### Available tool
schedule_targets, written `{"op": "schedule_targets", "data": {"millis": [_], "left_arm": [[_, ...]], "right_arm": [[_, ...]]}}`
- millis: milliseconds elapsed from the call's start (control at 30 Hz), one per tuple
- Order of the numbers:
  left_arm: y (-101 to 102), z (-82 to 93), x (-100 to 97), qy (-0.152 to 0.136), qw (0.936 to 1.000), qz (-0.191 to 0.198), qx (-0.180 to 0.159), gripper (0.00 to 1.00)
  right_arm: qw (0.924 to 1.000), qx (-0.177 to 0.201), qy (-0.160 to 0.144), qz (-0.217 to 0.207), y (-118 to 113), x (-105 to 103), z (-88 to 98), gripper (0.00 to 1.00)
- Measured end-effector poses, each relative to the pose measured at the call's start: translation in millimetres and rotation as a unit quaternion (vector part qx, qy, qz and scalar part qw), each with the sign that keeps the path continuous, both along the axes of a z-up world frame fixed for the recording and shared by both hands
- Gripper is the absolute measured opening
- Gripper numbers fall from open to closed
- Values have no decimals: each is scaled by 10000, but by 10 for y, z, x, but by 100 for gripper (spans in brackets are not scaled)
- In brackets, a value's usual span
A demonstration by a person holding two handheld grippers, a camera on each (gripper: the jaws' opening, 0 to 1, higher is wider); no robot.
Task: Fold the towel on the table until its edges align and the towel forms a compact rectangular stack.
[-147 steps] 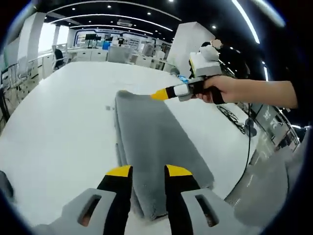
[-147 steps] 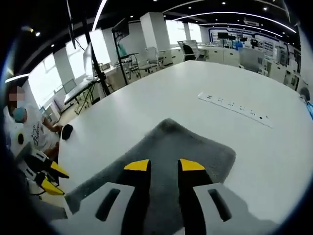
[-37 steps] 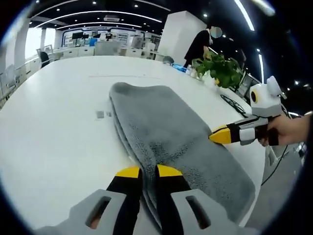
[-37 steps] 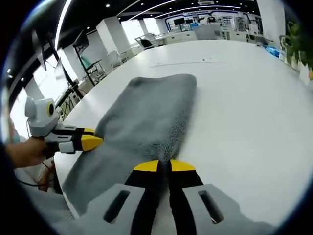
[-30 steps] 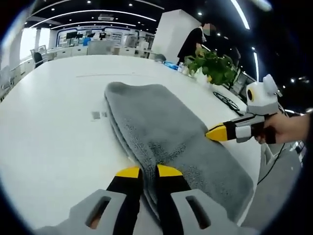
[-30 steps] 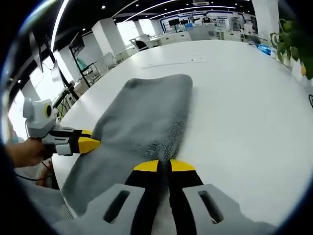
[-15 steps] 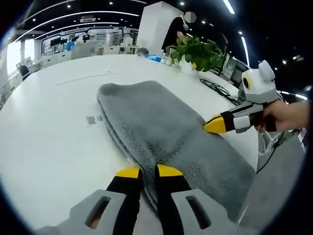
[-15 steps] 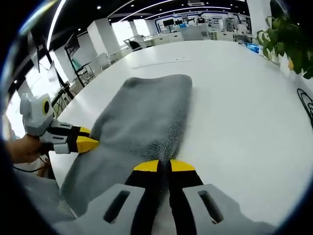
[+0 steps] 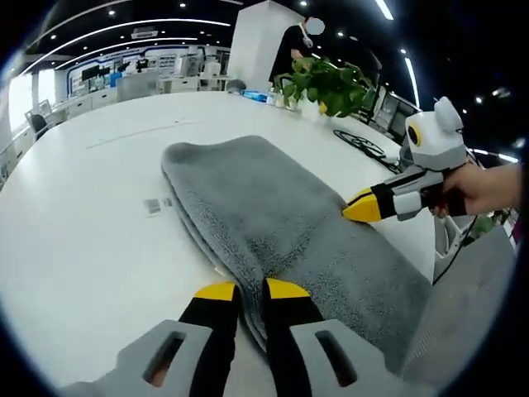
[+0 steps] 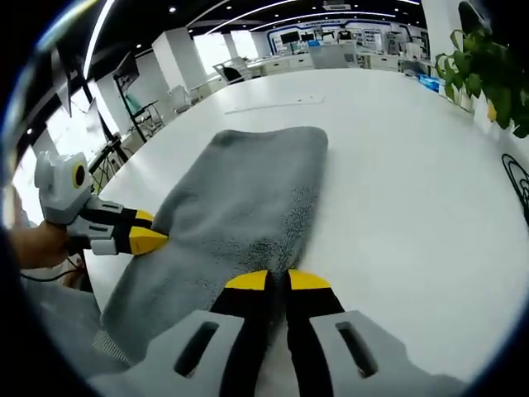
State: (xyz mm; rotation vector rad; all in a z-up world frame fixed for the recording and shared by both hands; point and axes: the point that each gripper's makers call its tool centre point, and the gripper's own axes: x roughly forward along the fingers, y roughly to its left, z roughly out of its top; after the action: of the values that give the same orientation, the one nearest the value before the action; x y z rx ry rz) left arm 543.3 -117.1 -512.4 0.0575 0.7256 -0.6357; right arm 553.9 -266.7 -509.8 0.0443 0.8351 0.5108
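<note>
1. Since half a second ago little has moved: both views have swung slightly, and my two grippers keep their pinch on the same long side of the towel.
2. From the left gripper view, the grey towel (image 9: pixel 273 223) lies folded lengthwise into a long strip on the white bench (image 9: pixel 74 248), its layered edge facing left.
3. My left gripper (image 9: pixel 241 289) has its yellow-tipped fingers nearly pressed together, pinching the near edge of the towel.
4. My right gripper (image 9: pixel 357 207) comes in from the right, held by a hand (image 9: pixel 475 188); its yellow tip touches the towel's right edge.
5. From the right gripper view, my right gripper (image 10: pixel 277 281) has its fingers squeezed on the towel's (image 10: pixel 240 207) near edge.
6. My left gripper (image 10: pixel 153 240) grips the towel's left edge there.
7. A leafy green plant (image 9: pixel 326 81) stands at the far side of the bench.
</note>
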Motion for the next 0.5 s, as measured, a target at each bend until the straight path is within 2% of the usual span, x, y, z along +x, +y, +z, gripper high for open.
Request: {"op": "schedule_targets", "data": {"millis": [133, 267, 400, 500], "left_arm": [[33, 47, -7, 57, 9995, 250, -196, 17], [73, 117, 62, -28, 9981, 469, -411, 18], [83, 166, 123, -42, 9974, 568, -440, 19], [89, 108, 157, 55, 9975, 595, -384, 20]], "right_arm": [[10000, 74, 5, 6, -3, 15, 14, 8], [9999, 138, -80, 62, -3, 60, 67, 8], [9996, 154, -188, 163, 31, 126, 136, 9], [9997, 67, -171, 149, 5, 176, 110, 12]]}}
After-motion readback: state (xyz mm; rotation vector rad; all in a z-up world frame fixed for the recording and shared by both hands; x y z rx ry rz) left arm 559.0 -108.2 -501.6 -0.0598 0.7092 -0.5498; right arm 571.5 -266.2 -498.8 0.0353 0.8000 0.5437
